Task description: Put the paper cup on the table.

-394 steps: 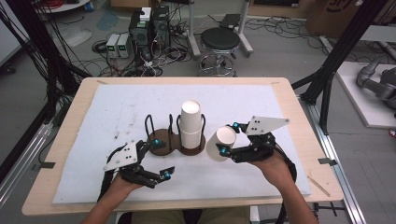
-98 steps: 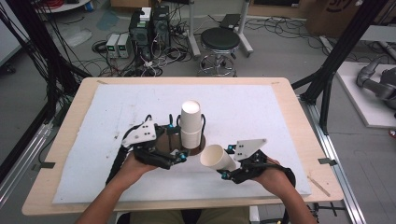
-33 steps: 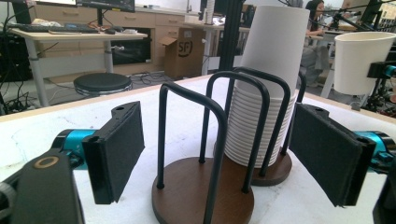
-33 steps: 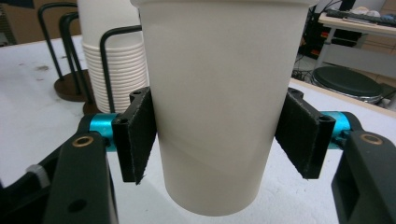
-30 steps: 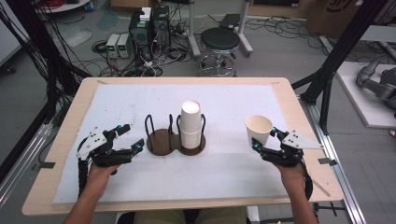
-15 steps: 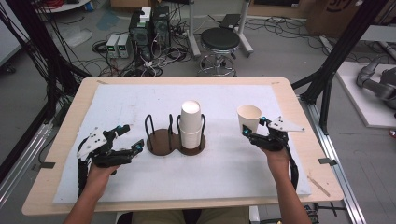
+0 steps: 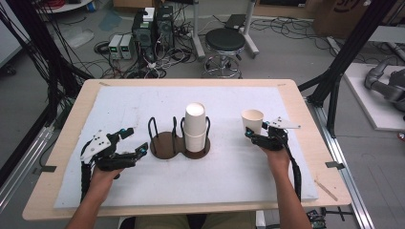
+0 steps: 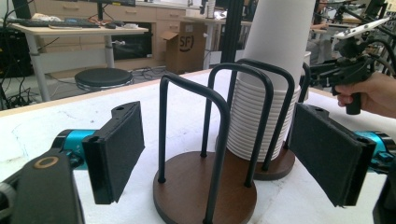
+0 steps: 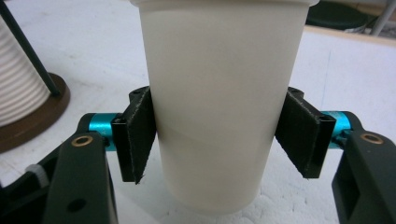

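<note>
Cup [image 9: 219, 98]: upright on the table, clamped between the right gripper [image 9: 224, 135] pads.
Left gripper [image 8: 224, 154] spread wide, empty, facing the holder [image 8: 210, 196]. Advice: release squarely, retreat straight back.

This is a robotics or data-collection lab. A wooden table [image 7: 67, 143] topped with a white foam sheet [image 7: 143, 102] sits inside a frame of black struts [image 7: 353, 43] on a bare concrete floor. At 11 o'clock beyond the table, computer towers [image 7: 153, 24] and power boxes [image 7: 122, 45] lie among tangled cables [image 7: 157, 67]; at 12 o'clock stands a round stool [image 7: 225, 40]. The left gripper view shows desks [image 8: 70, 30] and a cardboard box [image 8: 184, 44] behind.
</note>
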Motion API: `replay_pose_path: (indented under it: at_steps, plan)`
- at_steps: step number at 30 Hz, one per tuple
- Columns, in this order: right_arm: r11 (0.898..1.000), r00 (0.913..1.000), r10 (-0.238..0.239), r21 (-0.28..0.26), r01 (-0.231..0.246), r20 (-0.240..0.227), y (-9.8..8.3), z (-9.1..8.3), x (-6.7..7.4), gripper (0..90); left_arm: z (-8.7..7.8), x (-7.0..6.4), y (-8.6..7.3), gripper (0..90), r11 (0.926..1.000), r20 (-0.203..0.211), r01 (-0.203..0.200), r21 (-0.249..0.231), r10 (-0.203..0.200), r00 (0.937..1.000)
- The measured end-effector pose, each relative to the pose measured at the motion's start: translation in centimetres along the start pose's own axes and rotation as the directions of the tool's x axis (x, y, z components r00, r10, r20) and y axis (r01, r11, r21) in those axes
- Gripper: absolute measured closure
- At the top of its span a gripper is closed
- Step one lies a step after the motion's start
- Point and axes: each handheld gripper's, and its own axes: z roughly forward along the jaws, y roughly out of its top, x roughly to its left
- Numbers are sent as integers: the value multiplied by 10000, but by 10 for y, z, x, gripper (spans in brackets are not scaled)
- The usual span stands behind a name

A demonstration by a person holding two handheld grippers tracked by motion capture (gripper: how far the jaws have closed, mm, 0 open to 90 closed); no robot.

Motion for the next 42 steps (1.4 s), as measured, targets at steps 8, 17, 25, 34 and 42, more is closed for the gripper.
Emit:
replay_pose_path:
  at_steps: [8,17,25,34,42]
  plan:
    - [9988,10000,-80,488,82,-43,-4,0,-1,334,0,1,0,183,10000,-47,13,43,-12,10000]
    - [9937,9974,-715,865,718,-70,-8,-10,-1,330,-1,2,0,185,10000,-67,50,77,-49,10000]
    - [9917,9975,-694,1077,705,-139,-13,-15,-4,288,1,1,-1,186,9999,14,28,151,-28,10000]
    - [9920,9980,-611,1097,623,-145,-14,-23,0,207,-1,2,0,185,9999,-64,29,110,-29,10000]
    - [9965,9981,-494,660,518,-374,-17,-53,6,207,-2,4,0,185,9998,-98,171,35,-171,9998]
